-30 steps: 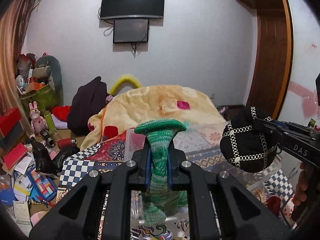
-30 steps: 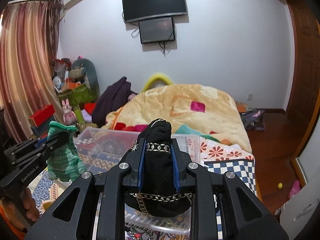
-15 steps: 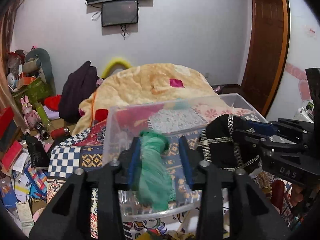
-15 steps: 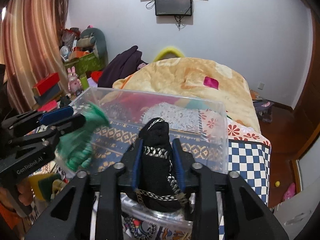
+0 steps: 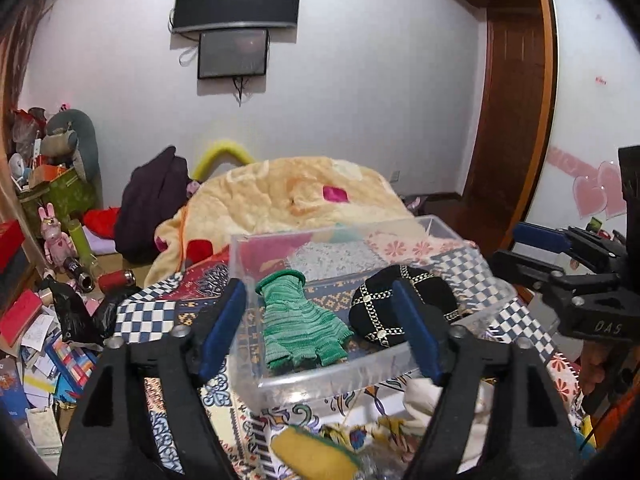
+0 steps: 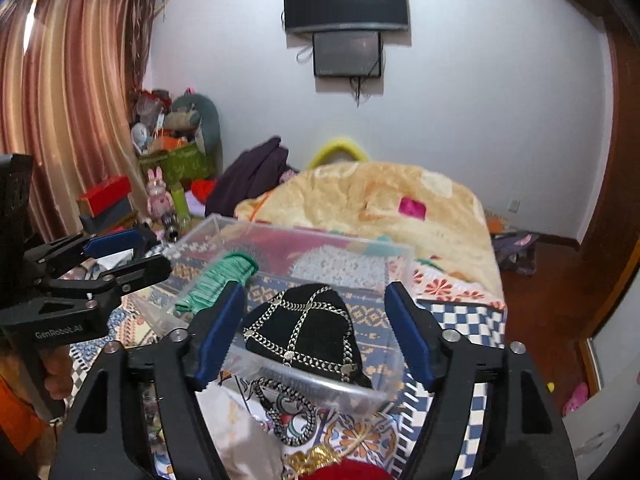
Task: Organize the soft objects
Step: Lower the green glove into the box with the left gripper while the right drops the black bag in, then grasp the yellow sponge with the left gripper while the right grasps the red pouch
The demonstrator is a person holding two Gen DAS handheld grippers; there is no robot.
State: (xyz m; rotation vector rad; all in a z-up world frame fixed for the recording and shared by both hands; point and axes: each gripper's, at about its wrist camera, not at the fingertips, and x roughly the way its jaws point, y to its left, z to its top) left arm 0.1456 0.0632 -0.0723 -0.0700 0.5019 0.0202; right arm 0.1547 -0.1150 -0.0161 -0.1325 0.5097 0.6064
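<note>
A clear plastic box (image 5: 340, 380) stands on the patterned bedspread. A green knitted glove (image 5: 300, 324) lies flat in its left half; it also shows in the right wrist view (image 6: 216, 284). A black cap with chain trim (image 5: 400, 308) lies in the right half, seen closer in the right wrist view (image 6: 308, 332). My left gripper (image 5: 320, 332) is open and empty, just in front of the box. My right gripper (image 6: 316, 332) is open and empty over the box's near edge (image 6: 320, 388), with the cap between its pads.
A yellow sponge-like item (image 5: 312, 456) and white cloth (image 5: 432, 400) lie in front of the box. A red soft item (image 6: 352, 470) lies at the bottom. A beige blanket (image 5: 288, 196) covers the bed behind. Clutter (image 5: 40, 320) fills the floor at left.
Both grippers lowered their items into the box, then opened and let go. The glove and cap now lie in the box, and both grippers have drawn back slightly.
</note>
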